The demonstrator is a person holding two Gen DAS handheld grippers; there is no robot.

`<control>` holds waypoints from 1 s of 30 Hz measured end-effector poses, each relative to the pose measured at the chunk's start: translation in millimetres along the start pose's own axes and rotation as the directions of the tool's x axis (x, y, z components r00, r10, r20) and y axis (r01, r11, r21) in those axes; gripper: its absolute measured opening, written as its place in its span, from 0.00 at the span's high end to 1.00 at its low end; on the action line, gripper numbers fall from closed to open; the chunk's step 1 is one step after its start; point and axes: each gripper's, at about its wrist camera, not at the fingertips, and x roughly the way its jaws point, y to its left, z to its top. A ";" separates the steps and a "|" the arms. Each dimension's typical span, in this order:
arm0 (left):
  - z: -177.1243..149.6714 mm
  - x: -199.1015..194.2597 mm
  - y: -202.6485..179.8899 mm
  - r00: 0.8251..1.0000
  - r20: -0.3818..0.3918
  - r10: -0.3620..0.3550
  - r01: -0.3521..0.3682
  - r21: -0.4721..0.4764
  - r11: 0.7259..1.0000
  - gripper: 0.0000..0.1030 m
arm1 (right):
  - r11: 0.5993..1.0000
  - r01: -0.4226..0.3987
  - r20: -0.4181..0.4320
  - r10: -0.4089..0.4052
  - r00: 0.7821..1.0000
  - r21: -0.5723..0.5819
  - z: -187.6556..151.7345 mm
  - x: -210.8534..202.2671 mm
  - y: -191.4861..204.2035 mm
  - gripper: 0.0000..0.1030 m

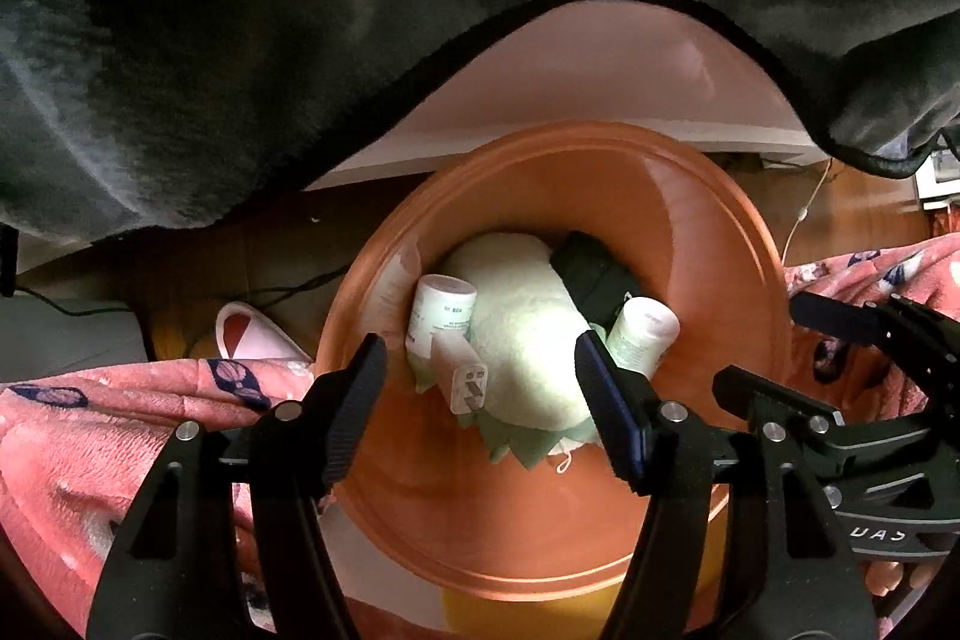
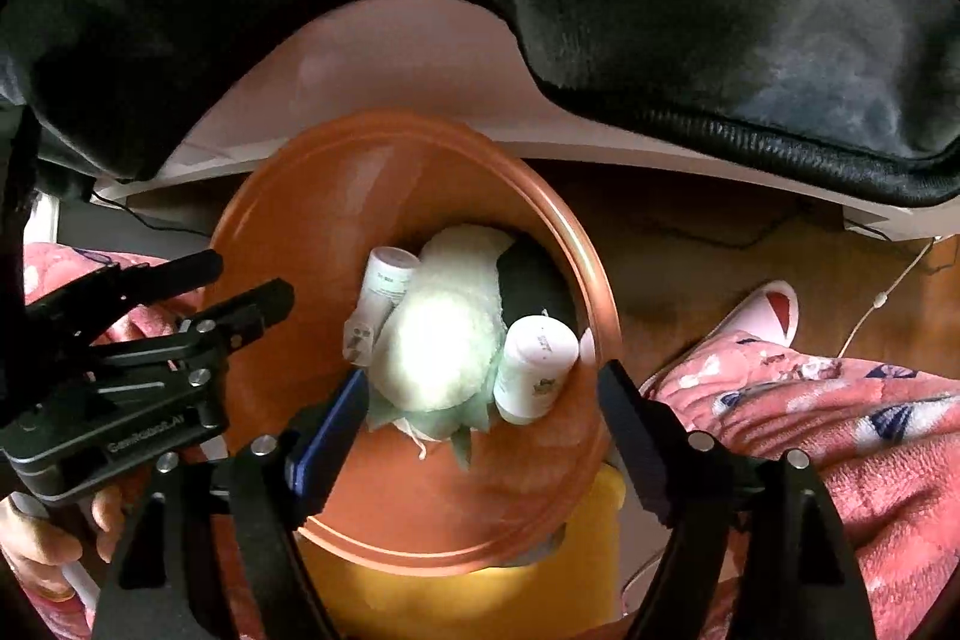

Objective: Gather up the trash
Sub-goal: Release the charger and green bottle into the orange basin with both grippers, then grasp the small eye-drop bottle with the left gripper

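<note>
Lying in orange basin (image 1: 708,232), white bottle (image 1: 441,316) long axis lengthwise, cap far

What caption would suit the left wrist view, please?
Open left gripper above round orange plastic basin holding white fluffy plush and two white bottles.

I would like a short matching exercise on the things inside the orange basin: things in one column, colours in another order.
Things:
1. basin
2. soft toy
3. pouch
4. plug adapter

Colours:
a. black
b. orange
c. plain white
d. cream with green edges

Pairs: 1-b, 2-d, 3-a, 4-c
</note>
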 end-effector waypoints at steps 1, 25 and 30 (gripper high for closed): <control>-0.7 -3.8 0.8 1.000 0.014 -0.003 0.003 -0.005 1.000 0.38 | 1.000 -0.008 0.011 0.008 1.000 0.001 -0.9 -1.2 -1.0 0.26; 27.7 -264.9 30.8 0.698 0.712 0.077 -0.037 -0.071 0.997 0.21 | 0.981 0.021 0.684 0.120 0.719 -0.195 -23.5 -250.1 47.9 0.16; 84.5 -284.8 48.3 0.674 0.737 0.059 -0.044 -0.039 0.998 0.21 | 0.979 0.018 0.692 0.132 0.709 -0.205 -28.1 -256.2 54.2 0.16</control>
